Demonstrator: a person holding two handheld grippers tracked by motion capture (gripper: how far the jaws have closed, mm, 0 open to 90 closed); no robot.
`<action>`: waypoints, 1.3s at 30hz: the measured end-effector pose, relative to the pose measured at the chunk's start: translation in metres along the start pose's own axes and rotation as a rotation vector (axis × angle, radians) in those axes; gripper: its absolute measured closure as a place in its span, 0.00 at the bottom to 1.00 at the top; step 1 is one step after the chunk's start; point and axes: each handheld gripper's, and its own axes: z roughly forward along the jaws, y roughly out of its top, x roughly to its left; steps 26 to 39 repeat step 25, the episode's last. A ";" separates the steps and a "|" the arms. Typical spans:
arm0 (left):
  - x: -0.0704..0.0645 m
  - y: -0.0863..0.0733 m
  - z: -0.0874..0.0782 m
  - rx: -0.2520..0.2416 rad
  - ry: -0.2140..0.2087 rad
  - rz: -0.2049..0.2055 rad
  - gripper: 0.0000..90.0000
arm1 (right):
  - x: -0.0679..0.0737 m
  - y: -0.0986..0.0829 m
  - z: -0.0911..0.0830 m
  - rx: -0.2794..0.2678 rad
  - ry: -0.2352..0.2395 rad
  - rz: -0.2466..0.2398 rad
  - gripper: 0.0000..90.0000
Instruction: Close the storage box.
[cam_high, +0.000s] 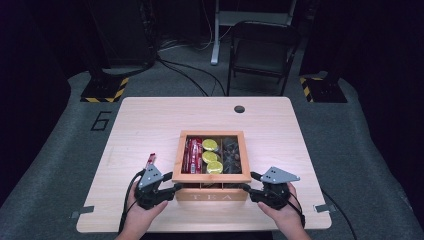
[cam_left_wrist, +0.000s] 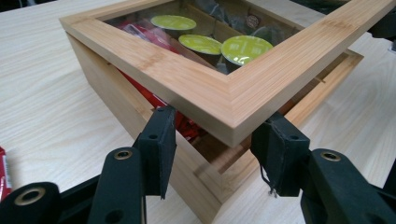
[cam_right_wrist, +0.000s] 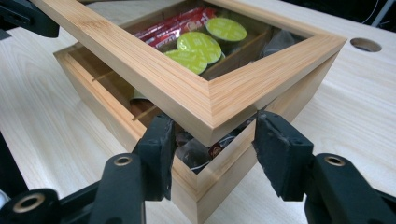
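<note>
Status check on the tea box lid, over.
Left tool and right tool open, each straddling a front corner of the glass-paned lid. Lid raised off the wooden tea box at the front. Nothing in the way.

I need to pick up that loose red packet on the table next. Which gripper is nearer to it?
Left. The left gripper is at the wooden tea box's near-left corner, close to the red packet; the right gripper is at the opposite corner.

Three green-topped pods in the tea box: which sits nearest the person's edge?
The pod at the near end of the middle row, closest to the raised lid's front rail; the other two lie behind it.
</note>
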 end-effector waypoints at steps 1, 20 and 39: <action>0.000 0.000 0.000 0.007 -0.001 0.003 0.54 | 0.000 -0.001 0.001 0.002 0.002 -0.004 0.53; -0.003 -0.010 0.010 0.082 -0.012 0.022 0.43 | 0.001 -0.010 0.013 0.088 0.032 0.004 0.45; -0.003 -0.014 0.016 0.137 -0.010 0.011 0.26 | 0.003 -0.014 0.023 0.186 0.032 -0.045 0.37</action>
